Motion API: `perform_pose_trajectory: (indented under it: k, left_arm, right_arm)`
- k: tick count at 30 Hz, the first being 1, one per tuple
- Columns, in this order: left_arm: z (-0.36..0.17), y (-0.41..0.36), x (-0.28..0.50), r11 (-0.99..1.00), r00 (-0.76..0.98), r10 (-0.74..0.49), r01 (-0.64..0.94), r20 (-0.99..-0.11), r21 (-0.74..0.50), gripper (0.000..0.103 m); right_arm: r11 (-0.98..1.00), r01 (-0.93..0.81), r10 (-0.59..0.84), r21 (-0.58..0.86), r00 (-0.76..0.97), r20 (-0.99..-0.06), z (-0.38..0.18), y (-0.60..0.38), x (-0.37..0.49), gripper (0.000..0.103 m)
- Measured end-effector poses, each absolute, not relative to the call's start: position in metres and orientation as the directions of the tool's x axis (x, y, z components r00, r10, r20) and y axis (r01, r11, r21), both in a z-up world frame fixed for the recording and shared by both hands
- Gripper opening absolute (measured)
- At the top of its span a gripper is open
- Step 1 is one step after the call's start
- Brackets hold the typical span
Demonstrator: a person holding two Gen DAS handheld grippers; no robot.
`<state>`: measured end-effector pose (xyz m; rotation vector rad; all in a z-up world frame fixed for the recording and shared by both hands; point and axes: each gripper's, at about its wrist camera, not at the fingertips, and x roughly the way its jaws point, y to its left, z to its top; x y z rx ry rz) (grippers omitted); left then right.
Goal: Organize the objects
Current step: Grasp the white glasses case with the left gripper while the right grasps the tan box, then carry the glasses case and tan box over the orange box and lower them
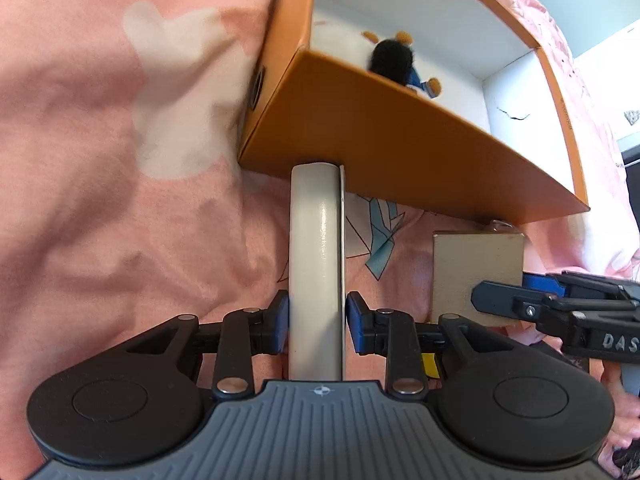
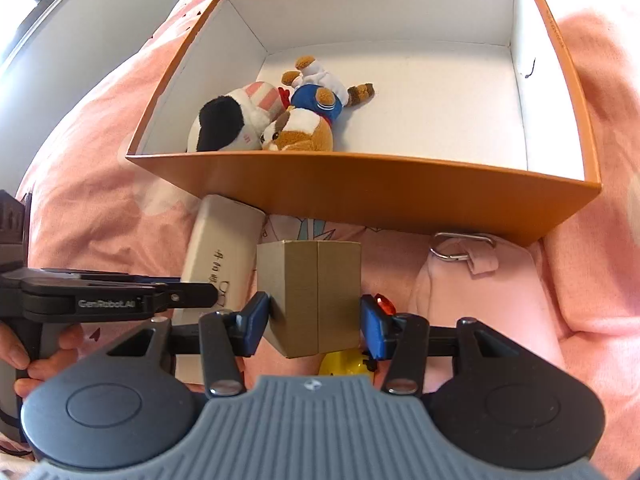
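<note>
Objects for sorting lie on a pink bedspread [image 1: 120, 160] in front of an orange box [image 2: 360, 188] with a white inside, which fills the upper half of both frames. In the right wrist view we see two plush toys in the box's lower left corner: a black-and-white one [image 2: 224, 126] and a brown bear in blue [image 2: 308, 120].

Our left gripper [image 1: 317, 326] sits at the lower centre of its own view, jaws narrowed onto a slim white case [image 1: 316, 260] standing on edge; the left blue pad touches it, while the right pad looks at most barely in contact. The case's far end reaches the box's front wall.

Our right gripper [image 2: 316, 326] has its blue pads pressed against both sides of a small cardboard box [image 2: 316, 300], held about half open, at the centre of its view. Below that box we glimpse a yellow toy [image 2: 344, 364]. At the right of the frame lies a pink pouch [image 2: 480, 288] with a metal clasp [image 2: 460, 246].
</note>
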<state>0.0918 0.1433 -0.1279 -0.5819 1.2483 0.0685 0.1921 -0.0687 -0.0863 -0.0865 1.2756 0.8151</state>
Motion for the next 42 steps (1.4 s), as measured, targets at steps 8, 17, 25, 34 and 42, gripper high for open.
perform_pose_trajectory:
  k: [8, 17, 25, 34, 42]
  left_arm:
    - [-0.136, 0.141, 0.095, 0.839, 0.354, -0.281, -0.360, -0.892, -0.408, 0.033]
    - [-0.089, 0.128, 0.079, 0.868, 0.432, -0.263, -0.284, -0.863, -0.407, 0.032]
    - [-0.030, 0.110, 0.074, 0.885, 0.538, -0.297, -0.155, -0.789, -0.439, 0.032]
    - [0.018, 0.098, 0.103, 0.883, 0.646, -0.315, -0.070, -0.696, -0.465, 0.032]
    - [0.019, 0.109, 0.148, 0.857, 0.668, -0.350, -0.054, -0.657, -0.512, 0.032]
  right_arm:
    - [0.728, -0.562, 0.500, 0.392, 0.044, -0.865, -0.091, -0.073, 0.189, 0.051]
    - [0.706, -0.587, 0.539, 0.396, 0.082, -0.838, -0.068, -0.085, 0.183, 0.051]
    - [0.680, -0.628, 0.590, 0.379, 0.162, -0.791, -0.017, -0.104, 0.180, 0.051]
    - [0.658, -0.660, 0.642, 0.363, 0.239, -0.729, 0.032, -0.112, 0.193, 0.051]
    - [0.681, -0.661, 0.628, 0.316, 0.305, -0.716, 0.049, -0.114, 0.216, 0.051]
